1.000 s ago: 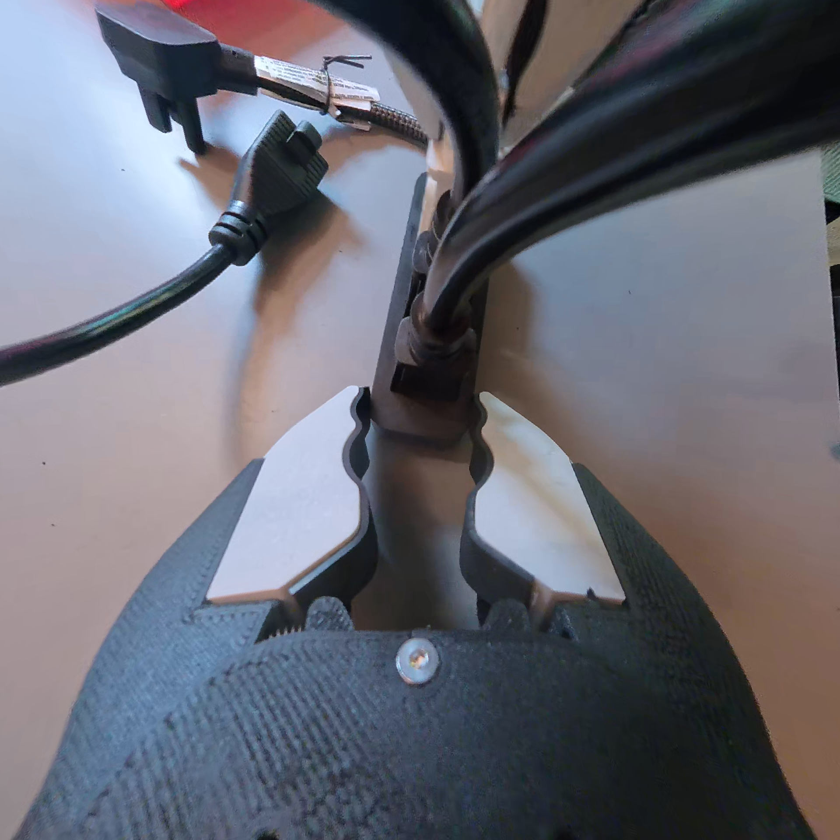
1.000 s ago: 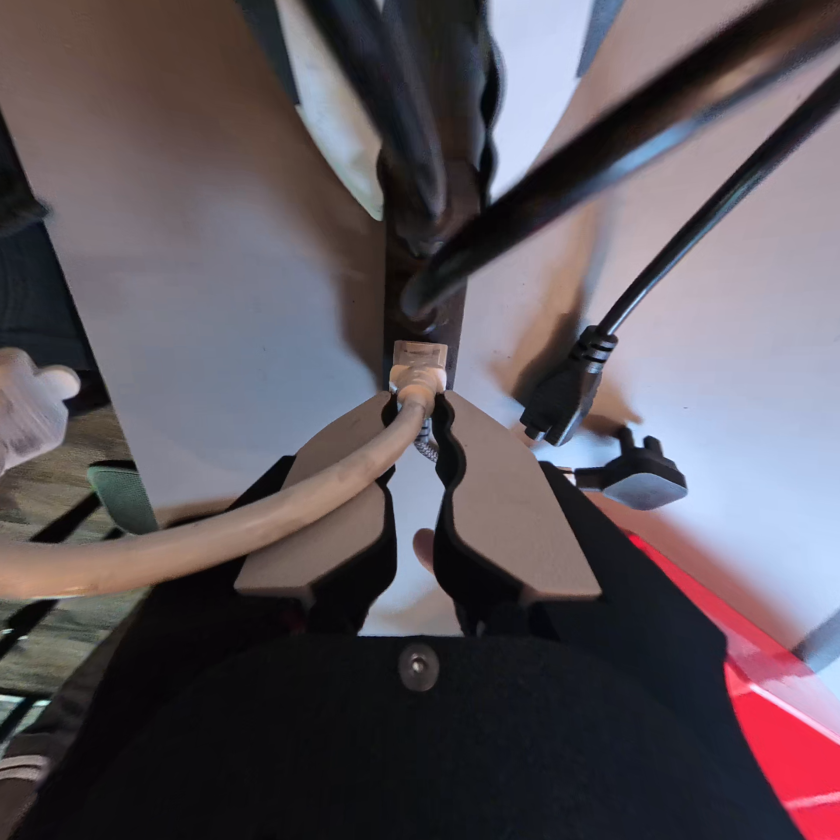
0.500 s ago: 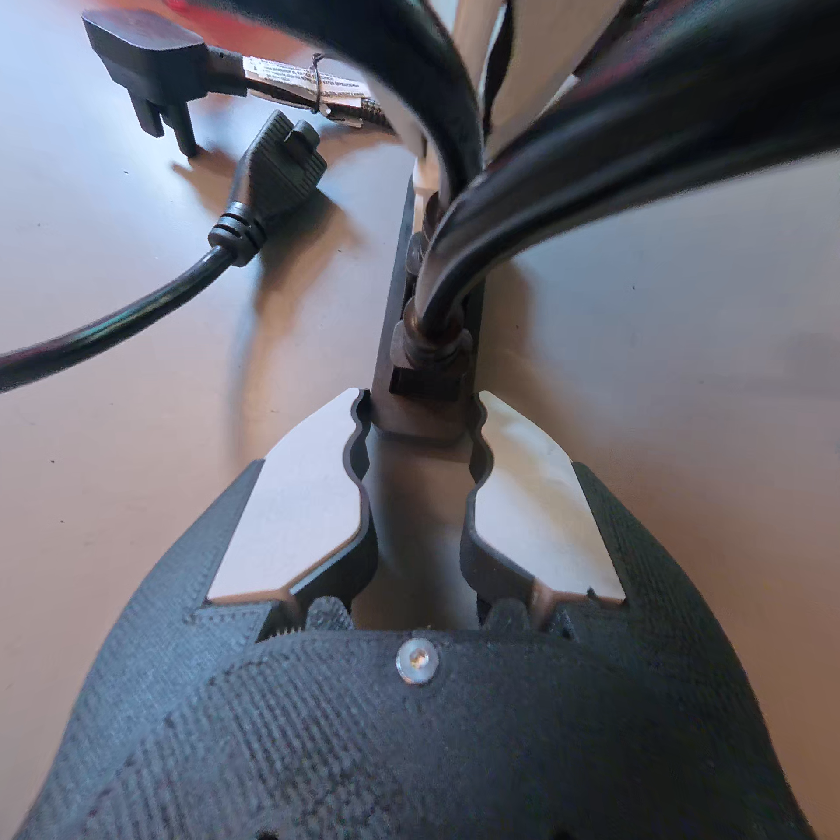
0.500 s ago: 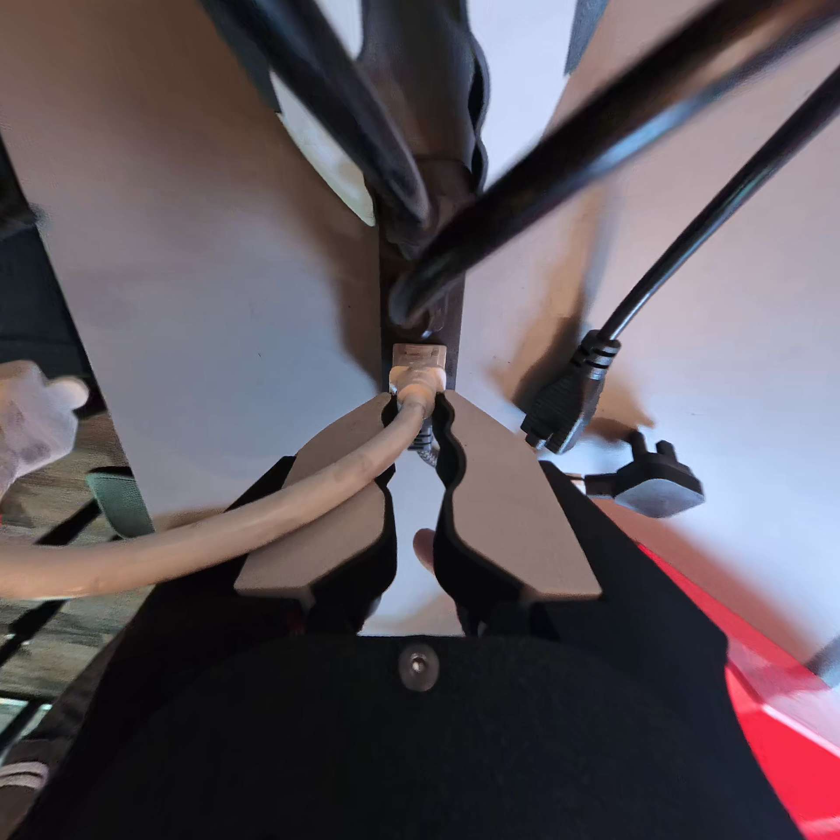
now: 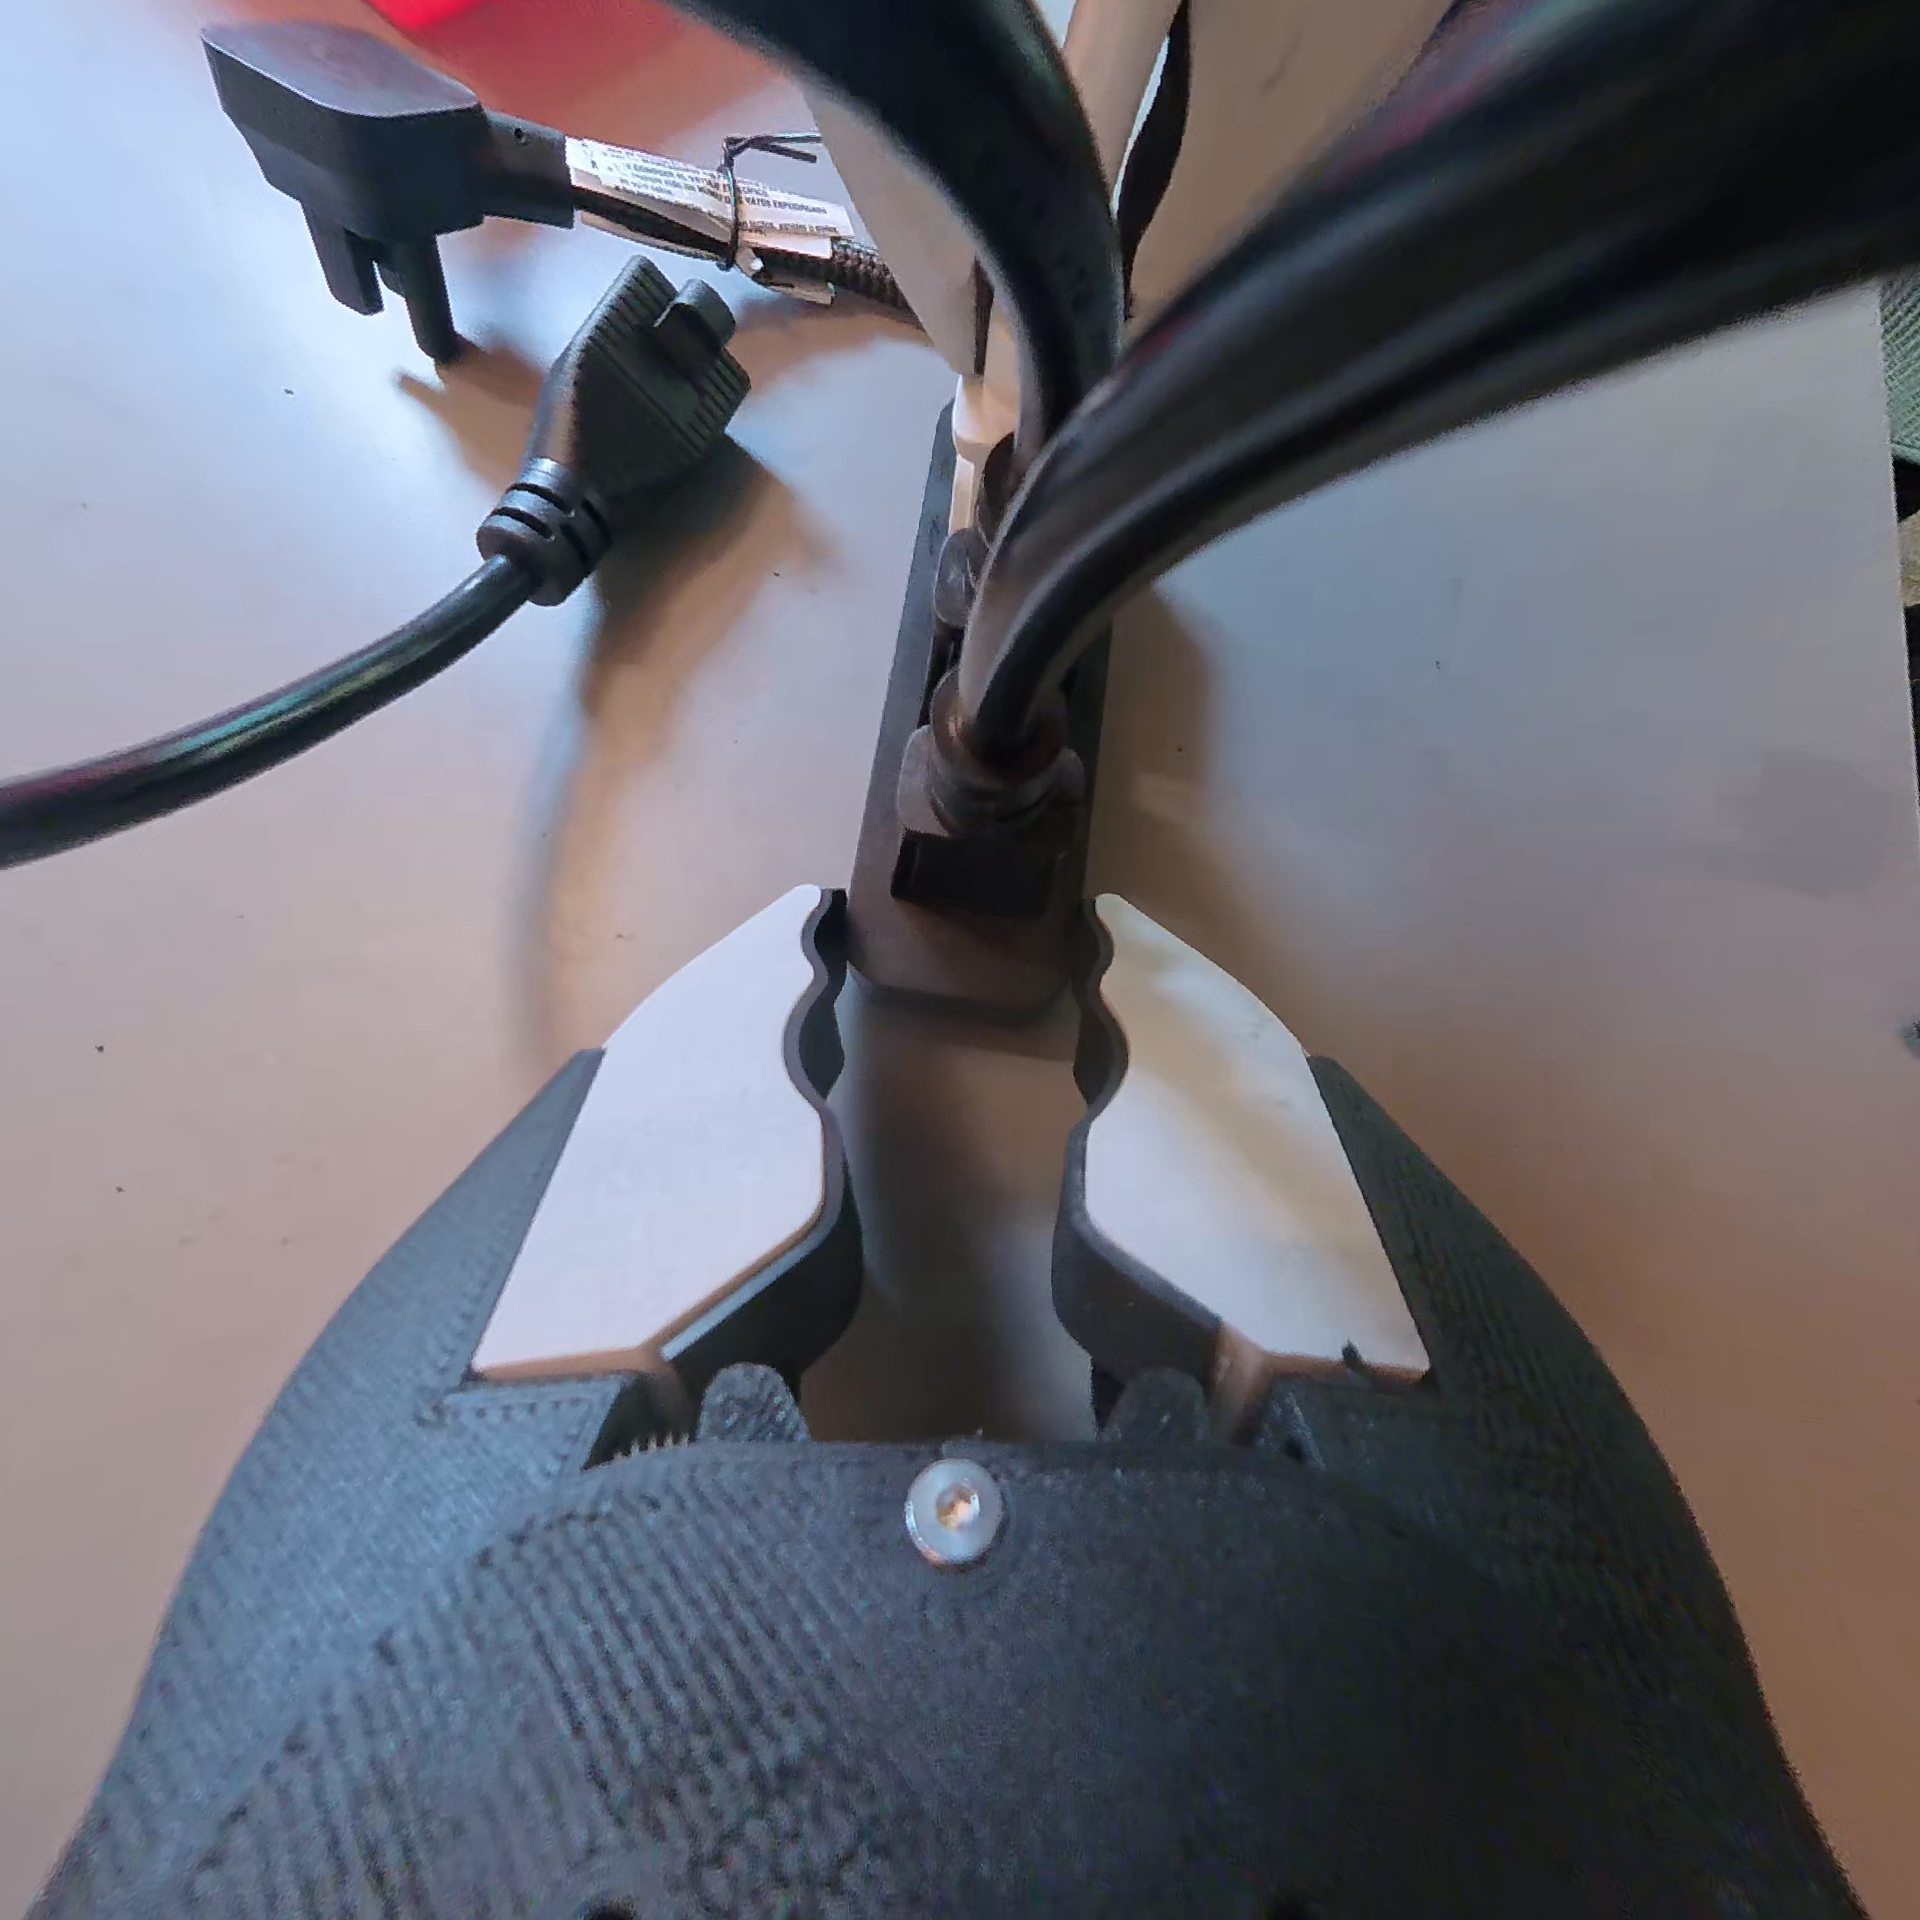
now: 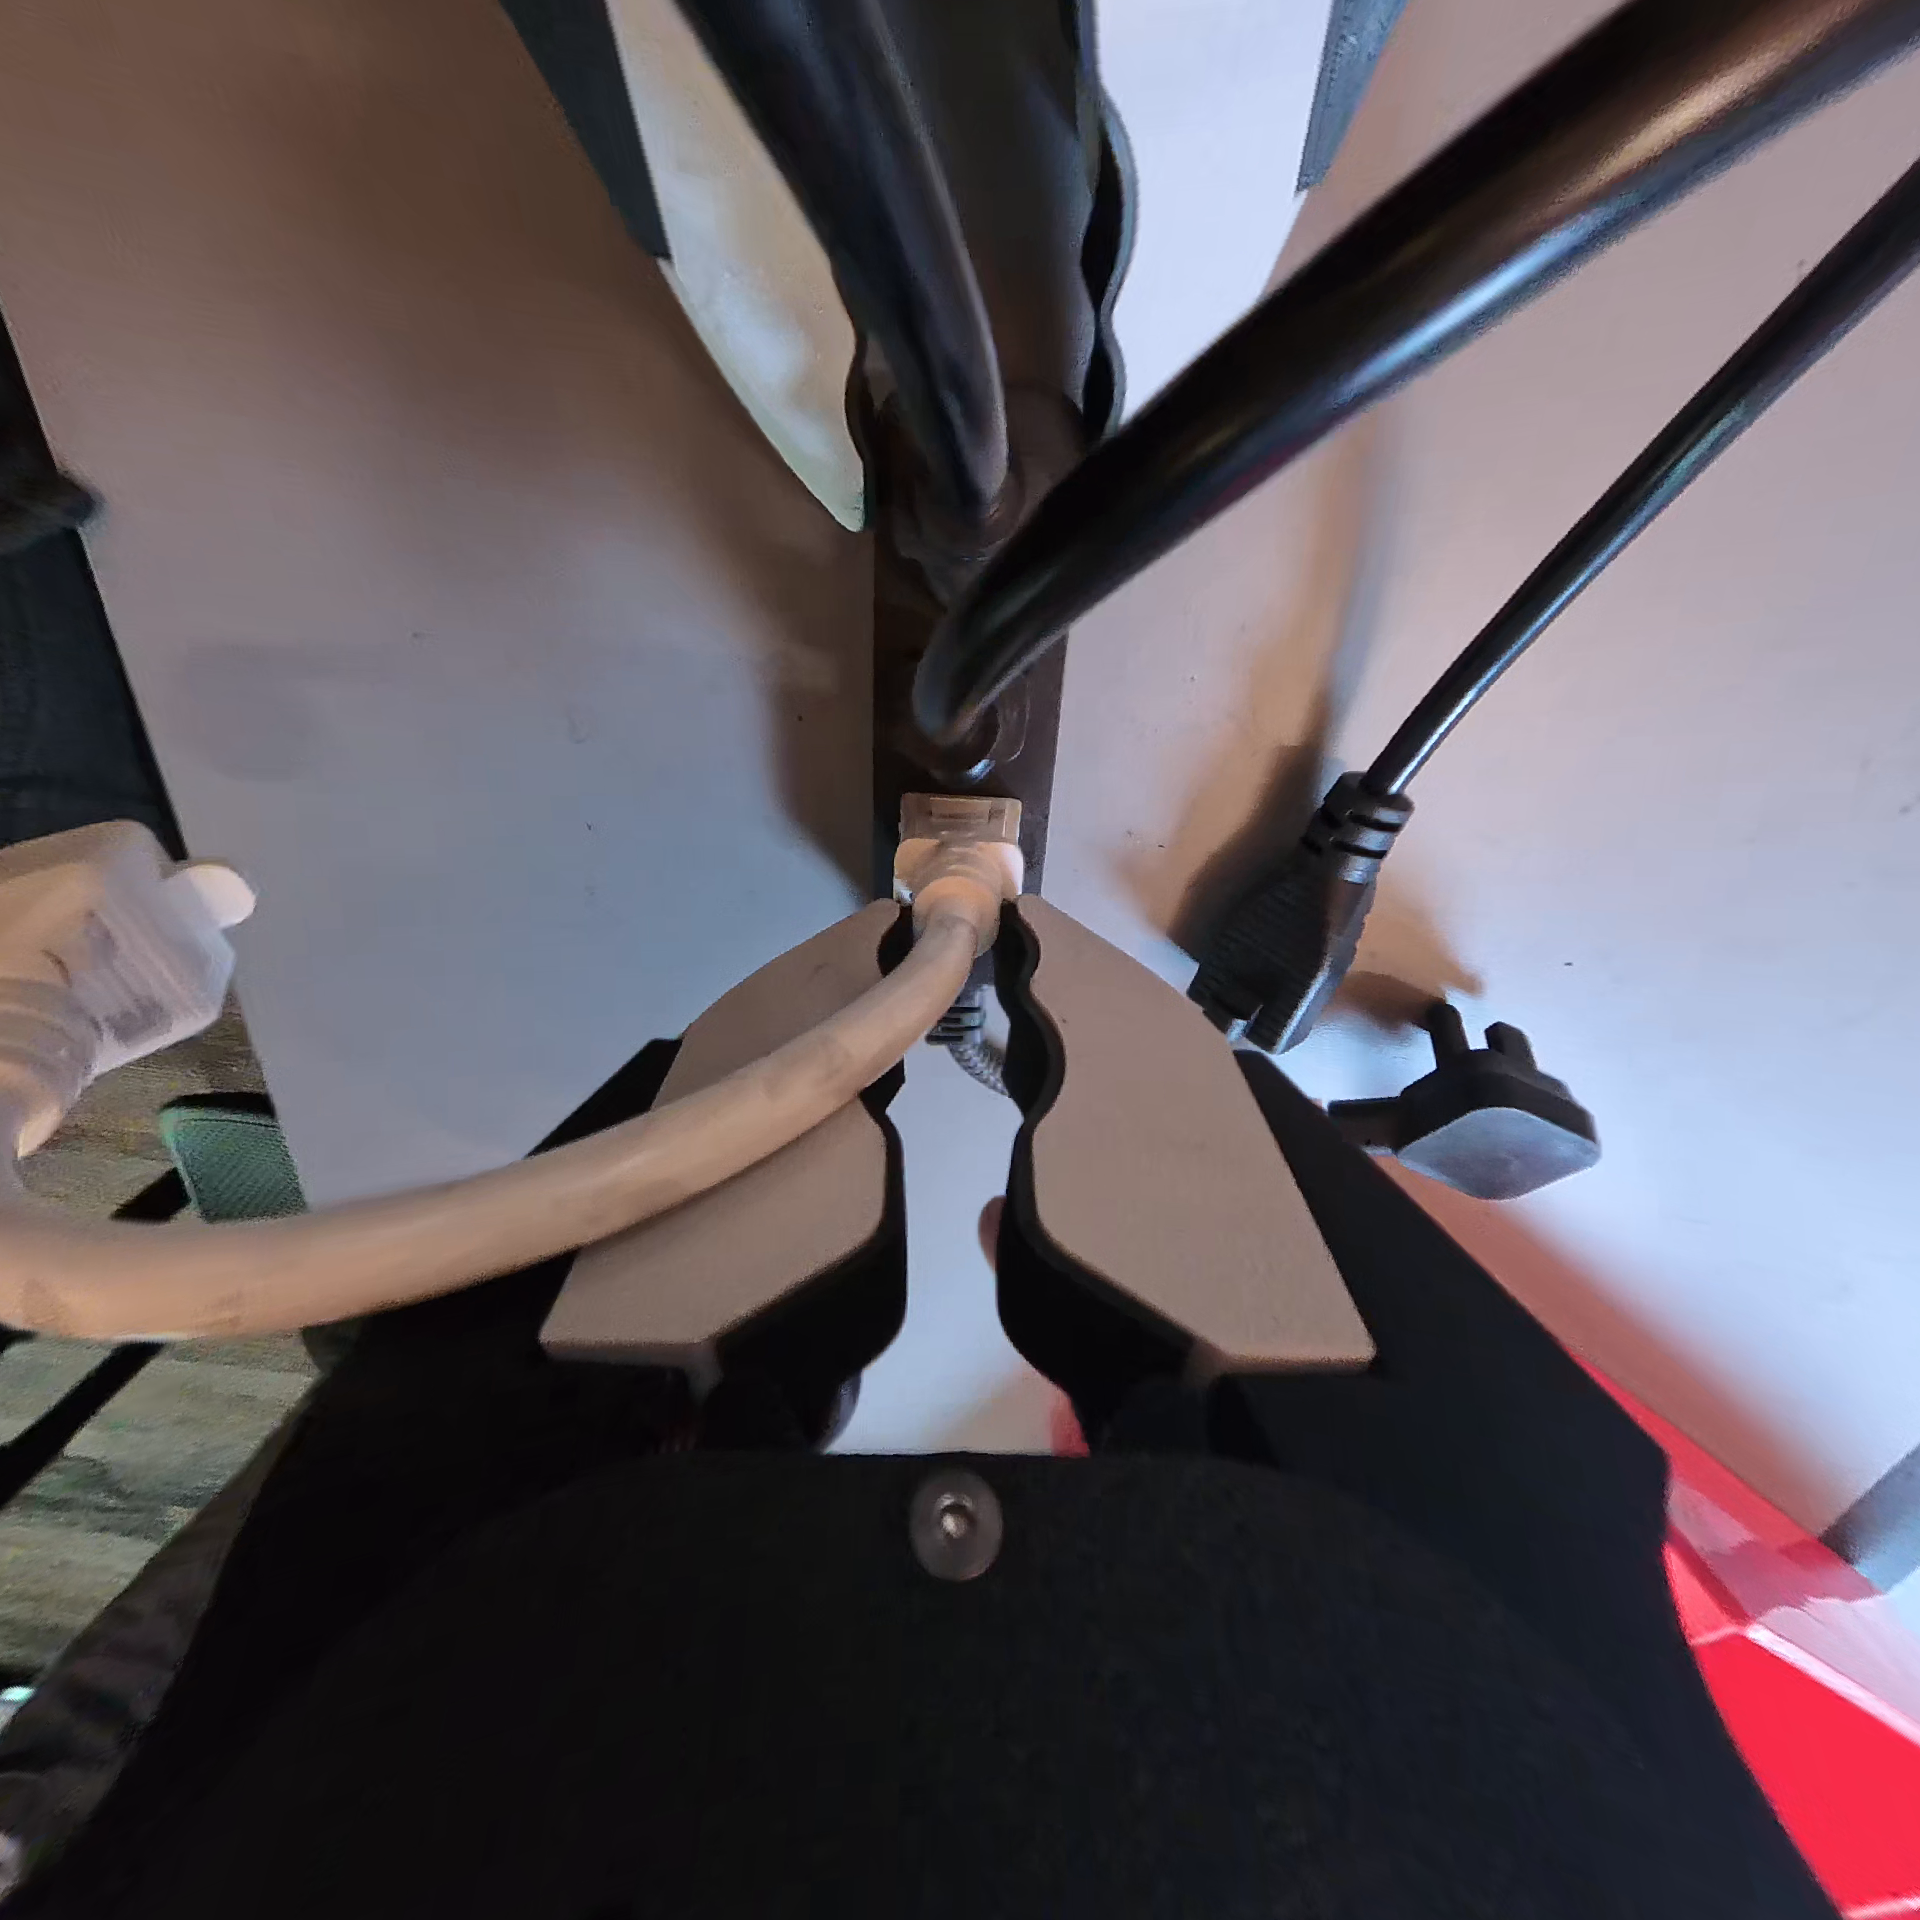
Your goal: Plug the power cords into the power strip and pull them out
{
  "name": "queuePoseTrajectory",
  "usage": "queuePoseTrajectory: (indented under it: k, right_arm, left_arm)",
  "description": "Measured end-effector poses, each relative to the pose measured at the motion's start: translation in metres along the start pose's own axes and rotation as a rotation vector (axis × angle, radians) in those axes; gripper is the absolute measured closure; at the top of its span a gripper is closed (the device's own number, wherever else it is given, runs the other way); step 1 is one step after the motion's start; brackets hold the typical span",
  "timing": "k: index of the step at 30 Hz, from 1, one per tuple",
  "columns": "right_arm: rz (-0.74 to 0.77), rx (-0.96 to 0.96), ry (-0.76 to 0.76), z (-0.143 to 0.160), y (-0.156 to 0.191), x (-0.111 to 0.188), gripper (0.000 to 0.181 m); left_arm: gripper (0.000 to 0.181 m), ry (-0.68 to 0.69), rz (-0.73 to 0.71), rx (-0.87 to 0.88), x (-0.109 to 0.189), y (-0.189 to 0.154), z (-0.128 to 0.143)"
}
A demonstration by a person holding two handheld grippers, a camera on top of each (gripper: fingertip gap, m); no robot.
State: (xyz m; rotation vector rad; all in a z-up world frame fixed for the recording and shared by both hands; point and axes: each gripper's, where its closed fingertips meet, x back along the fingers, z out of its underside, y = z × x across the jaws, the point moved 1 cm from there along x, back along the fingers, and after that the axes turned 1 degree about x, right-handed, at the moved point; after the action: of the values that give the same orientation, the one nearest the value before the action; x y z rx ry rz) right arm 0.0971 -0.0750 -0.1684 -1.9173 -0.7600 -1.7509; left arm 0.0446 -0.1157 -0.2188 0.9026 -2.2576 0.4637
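Note:
A dark power strip (image 5: 904,665) lies on the pale table, running away from me, with several cords plugged in. My left gripper (image 5: 956,935) is shut on its near end, one fingertip on each side. A black plug (image 5: 977,831) sits in the nearest socket and thick black cords (image 5: 1351,343) arch up from it. In the right wrist view the strip (image 6: 1044,727) runs upward. My right gripper (image 6: 951,925) is shut on the beige cord (image 6: 623,1164) just behind its beige plug (image 6: 956,831), which is seated in the strip.
A loose black ribbed connector (image 5: 634,395) (image 6: 1288,935) and a loose black three-pin plug (image 5: 353,135) (image 6: 1475,1132) lie on the table beside the strip. A red surface (image 6: 1818,1662) lies past them. The table edge and floor (image 6: 94,1403) show at the left, with a pale blurred object (image 6: 94,966). Some 8 cm of space lies between my two pairs of fingers. The loose black ribbed connector (image 5: 634,395) is about 8 cm from my right fingertips. My right wrist view (image 6: 1279,951) looks at it from another angle.
Both grippers keep their hold. The black cords above the strip have swayed a little, and the pale object at the left of the right wrist view has shifted upward.

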Motion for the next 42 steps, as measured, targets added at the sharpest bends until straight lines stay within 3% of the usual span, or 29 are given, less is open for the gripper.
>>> queuePoseTrajectory:
  k: [7, 16, 33, 42]
  right_arm:
    - [0.077, 0.019, -0.123, -0.008, -0.004, 0.012, 0.150]
    - [0.014, 0.078, -0.085, -0.005, 0.000, 0.009, 0.168]
    - [-0.044, 0.049, -0.051, -0.003, -0.001, -0.002, 0.164]
    - [0.068, 0.014, -0.069, -0.004, 0.002, -0.002, 0.163]
  left_arm:
    - [0.138, 0.004, -0.001, 0.000, 0.002, -0.001, 0.002]
    - [0.138, 0.000, 0.002, 0.004, 0.001, -0.001, 0.002]
    - [0.139, -0.006, -0.010, 0.005, 0.002, -0.001, 0.001]
    - [0.138, -0.014, -0.026, 0.013, 0.002, -0.001, 0.001]
